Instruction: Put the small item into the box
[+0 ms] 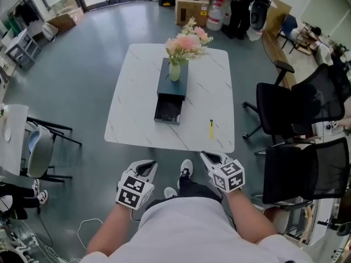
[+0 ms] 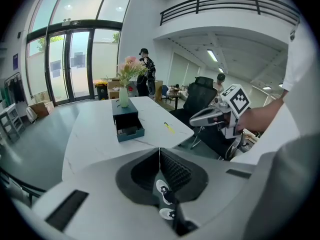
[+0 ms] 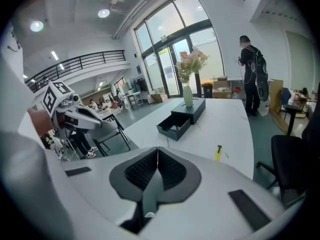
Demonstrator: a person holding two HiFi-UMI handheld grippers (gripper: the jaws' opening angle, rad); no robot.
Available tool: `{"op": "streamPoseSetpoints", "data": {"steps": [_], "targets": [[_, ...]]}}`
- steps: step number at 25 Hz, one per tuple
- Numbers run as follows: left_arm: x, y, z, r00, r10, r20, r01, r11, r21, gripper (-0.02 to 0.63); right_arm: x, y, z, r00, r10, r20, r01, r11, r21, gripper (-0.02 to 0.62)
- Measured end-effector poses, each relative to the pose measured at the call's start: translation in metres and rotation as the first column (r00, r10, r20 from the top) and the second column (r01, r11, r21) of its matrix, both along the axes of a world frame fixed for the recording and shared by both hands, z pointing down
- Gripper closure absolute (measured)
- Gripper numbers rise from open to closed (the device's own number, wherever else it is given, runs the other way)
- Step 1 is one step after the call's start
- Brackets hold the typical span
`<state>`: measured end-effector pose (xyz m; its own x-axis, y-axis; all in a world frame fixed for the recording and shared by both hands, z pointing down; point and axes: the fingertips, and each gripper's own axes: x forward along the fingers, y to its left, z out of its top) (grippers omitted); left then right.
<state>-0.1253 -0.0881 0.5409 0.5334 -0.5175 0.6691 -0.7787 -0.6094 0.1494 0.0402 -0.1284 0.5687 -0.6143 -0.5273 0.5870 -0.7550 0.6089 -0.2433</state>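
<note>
A small yellow item (image 1: 211,128) lies on the white marble table (image 1: 137,125), near its front right edge. It also shows as the yellow item (image 2: 169,127) and the yellow item (image 3: 218,152) in the two gripper views. A dark box (image 1: 171,92) stands mid-table with its drawer (image 1: 168,112) pulled open toward me. A vase of pink flowers (image 1: 175,64) stands on top of it. My left gripper (image 1: 151,164) and right gripper (image 1: 205,155) hover side by side just short of the table's near edge. Both are shut and hold nothing.
Two black office chairs (image 1: 293,111) stand right of the table. A grey chair (image 1: 38,149) is at the left. Cardboard boxes (image 1: 192,4) and a standing person (image 3: 252,74) are beyond the table's far end. My feet (image 1: 185,171) are below the grippers.
</note>
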Motion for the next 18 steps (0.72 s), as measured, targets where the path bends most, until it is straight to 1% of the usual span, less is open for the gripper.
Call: {"op": "streamPoseSetpoints", "data": {"steps": [6,11,13,18], "targets": [[0.016,-0.049,0.006,1.000,0.023,0.020,-0.023,1.000,0.014,0.589,0.015,-0.035,0.032,0.997,-0.006,-0.081,0.004,1.000,-0.029,0.580],[0.036,-0.084,0.017,0.996,0.069,0.048,-0.068,0.998,-0.010,0.589,0.035,-0.063,0.060,0.988,-0.001,-0.153,-0.007,0.999,-0.052,0.578],[0.044,-0.097,0.022,0.994,0.087,0.062,-0.086,0.996,-0.019,0.589,0.048,-0.071,0.074,0.984,0.014,-0.175,-0.029,0.996,-0.084,0.578],[0.059,-0.128,0.031,0.994,0.075,0.080,-0.071,0.996,-0.057,0.589,0.079,-0.097,0.107,0.974,0.086,-0.210,-0.118,0.982,-0.147,0.577]]}}
